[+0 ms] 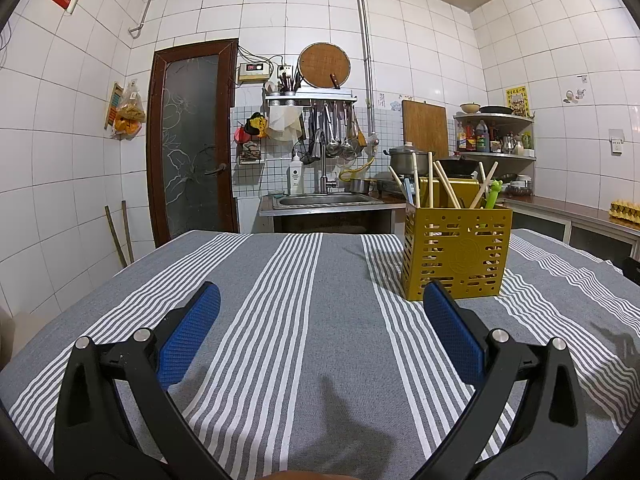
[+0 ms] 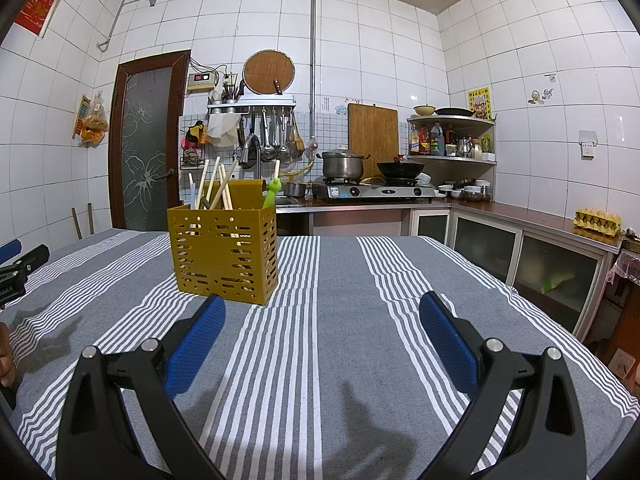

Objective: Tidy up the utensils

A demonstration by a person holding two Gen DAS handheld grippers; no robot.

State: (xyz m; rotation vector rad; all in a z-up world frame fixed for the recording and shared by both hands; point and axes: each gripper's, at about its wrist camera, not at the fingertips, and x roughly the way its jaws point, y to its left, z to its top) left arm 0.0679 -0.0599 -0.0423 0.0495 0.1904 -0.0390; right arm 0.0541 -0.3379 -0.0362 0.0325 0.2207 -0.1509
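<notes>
A yellow slotted utensil holder [image 1: 456,252] stands upright on the grey striped tablecloth [image 1: 312,312], ahead and right of my left gripper [image 1: 322,296]. It holds several wooden chopsticks [image 1: 444,186] and a green utensil [image 1: 493,196]. In the right wrist view the holder [image 2: 224,252] stands ahead and left of my right gripper [image 2: 322,306], with chopsticks [image 2: 218,188] and the green utensil [image 2: 272,194] in it. Both grippers are open and empty, low over the cloth. The left gripper shows at the right wrist view's left edge [image 2: 14,256].
Behind the table are a sink [image 1: 324,200], a stove with a pot [image 2: 344,164] and a wok [image 2: 400,168], and a counter with an egg tray [image 2: 598,220] on the right. The table's far edge [image 2: 360,237] lies just behind the holder.
</notes>
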